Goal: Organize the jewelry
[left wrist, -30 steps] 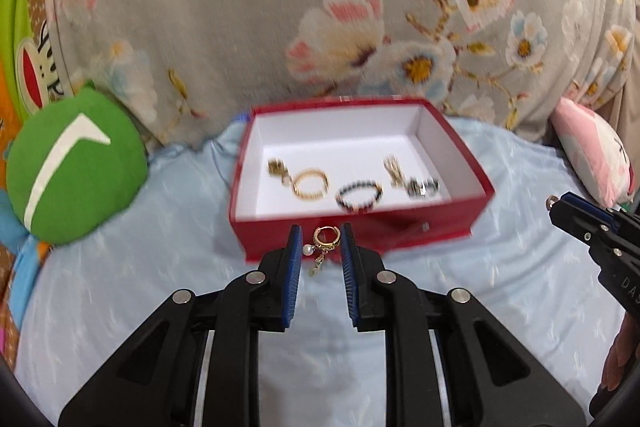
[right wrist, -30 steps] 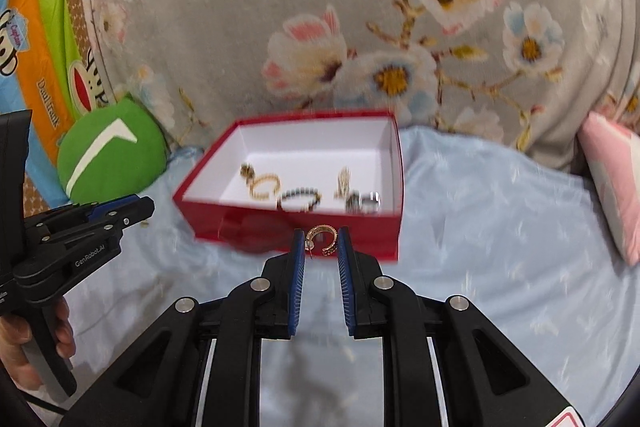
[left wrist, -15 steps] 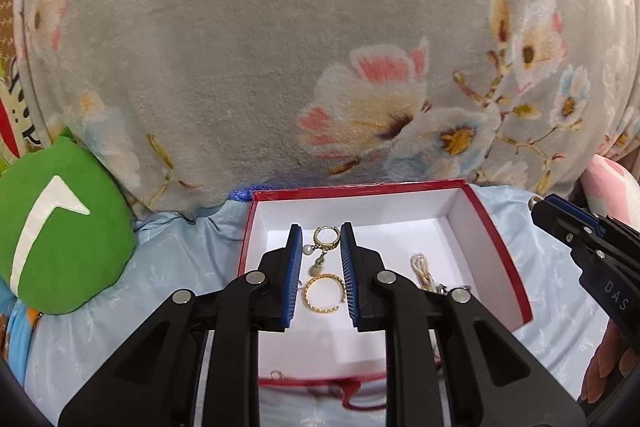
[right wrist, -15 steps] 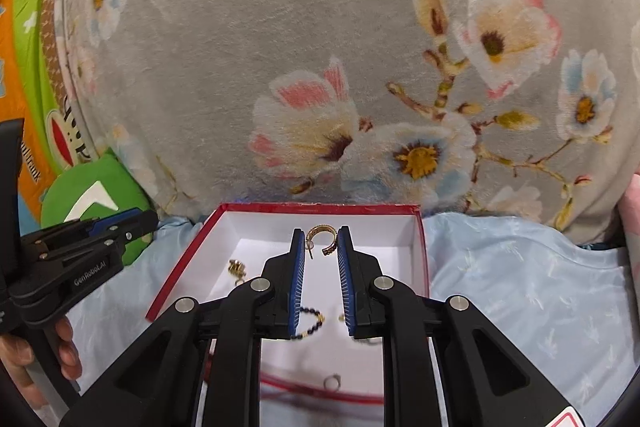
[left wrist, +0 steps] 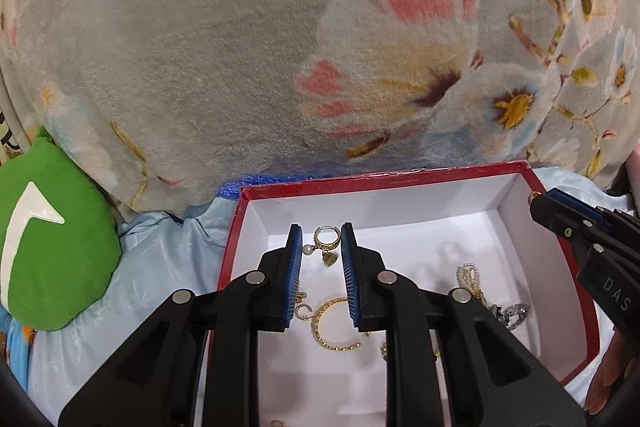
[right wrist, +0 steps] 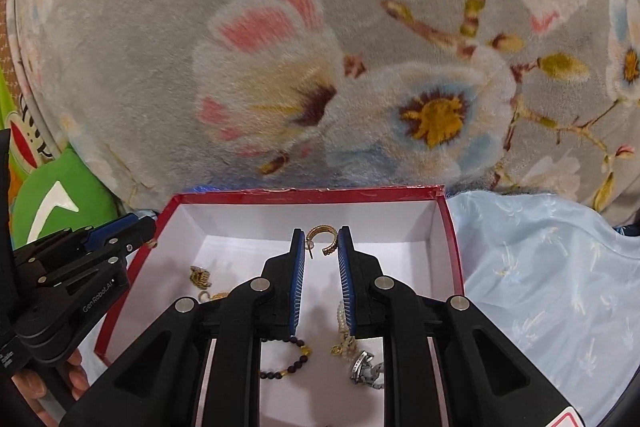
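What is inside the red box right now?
Inside the red box: a gold open hoop, pearl strand, silver piece, dark bead bracelet. Gripper fingers cover the rest.

Black hand-held gripper [left wrist: 321,239], blue ribbed pads [left wrist: 295,269], silver screws.

Big fuzzy grey floral blanket [left wrist: 224,39] fills the back, pale blue sheet [right wrist: 552,267] underneath, green cushion [left wrist: 52,247] off to the left.

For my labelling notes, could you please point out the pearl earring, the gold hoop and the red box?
pearl earring [left wrist: 327,238]: left wrist view, on its gold ring.
gold hoop [right wrist: 325,237]: right wrist view, on its beaded arc.
red box [right wrist: 308,195]: right wrist view, on the far rim.
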Demonstrator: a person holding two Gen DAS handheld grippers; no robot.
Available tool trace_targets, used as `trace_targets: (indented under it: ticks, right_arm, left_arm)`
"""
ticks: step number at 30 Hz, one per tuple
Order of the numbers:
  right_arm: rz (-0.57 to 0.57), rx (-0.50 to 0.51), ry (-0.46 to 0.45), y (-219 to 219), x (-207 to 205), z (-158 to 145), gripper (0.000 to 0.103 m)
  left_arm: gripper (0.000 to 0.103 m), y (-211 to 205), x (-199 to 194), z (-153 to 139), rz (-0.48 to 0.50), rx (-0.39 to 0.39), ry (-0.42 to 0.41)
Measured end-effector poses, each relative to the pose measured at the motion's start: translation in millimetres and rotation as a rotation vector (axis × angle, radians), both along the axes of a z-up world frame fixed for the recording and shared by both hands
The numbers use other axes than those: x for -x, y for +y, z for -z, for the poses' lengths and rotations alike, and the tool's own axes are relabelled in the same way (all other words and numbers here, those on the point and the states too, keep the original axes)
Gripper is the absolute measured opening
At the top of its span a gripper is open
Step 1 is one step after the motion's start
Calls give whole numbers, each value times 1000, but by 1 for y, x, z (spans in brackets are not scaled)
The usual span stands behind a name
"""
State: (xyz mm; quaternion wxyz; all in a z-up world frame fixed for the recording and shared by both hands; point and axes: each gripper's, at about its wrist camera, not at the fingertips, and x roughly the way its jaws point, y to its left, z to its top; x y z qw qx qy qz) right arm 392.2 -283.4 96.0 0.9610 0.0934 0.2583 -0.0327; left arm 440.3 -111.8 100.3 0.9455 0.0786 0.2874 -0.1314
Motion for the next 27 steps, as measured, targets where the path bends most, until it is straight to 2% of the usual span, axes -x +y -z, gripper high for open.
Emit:
trace_targets:
  ticks: [3,4,5,6,7,9,10,16,23,27]
  right_arm:
    - [-1,-8,1,-4,-5,6,18]
    - [-4,-11,-1,-5,-5,6,18]
    - [0,-7,-3,-5,-6,6,18]
    - [4,-2,-10,-6,-5,6,22]
    - [6,0,-17,-6,-4,5,30]
    - [11,1,-36,-7,0,3,39]
    - [7,-2,-41,-7,2,2,40]
    - [-19,-12,-49,1,15,1,41]
    - [-38,-7,-36,18,38,17,42]
    - [-8,-6,-13,22,55,33,42]
  left_arm:
    - [20,-1,-6,6,-12,4,5]
    - [26,-1,-6,7,-19,3,1]
    - [36,-1,-8,8,-36,1,-3]
    - [58,0,-8,9,-47,14,-11]
    - [70,2,-6,9,-63,22,-26]
    - [71,3,-4,8,-74,27,-52]
    - [71,3,-4,8,-73,18,-52]
    - [71,2,7,9,-68,4,-64]
    - [71,13,23,19,-84,17,-25]
    - [71,25,38,32,-98,26,16]
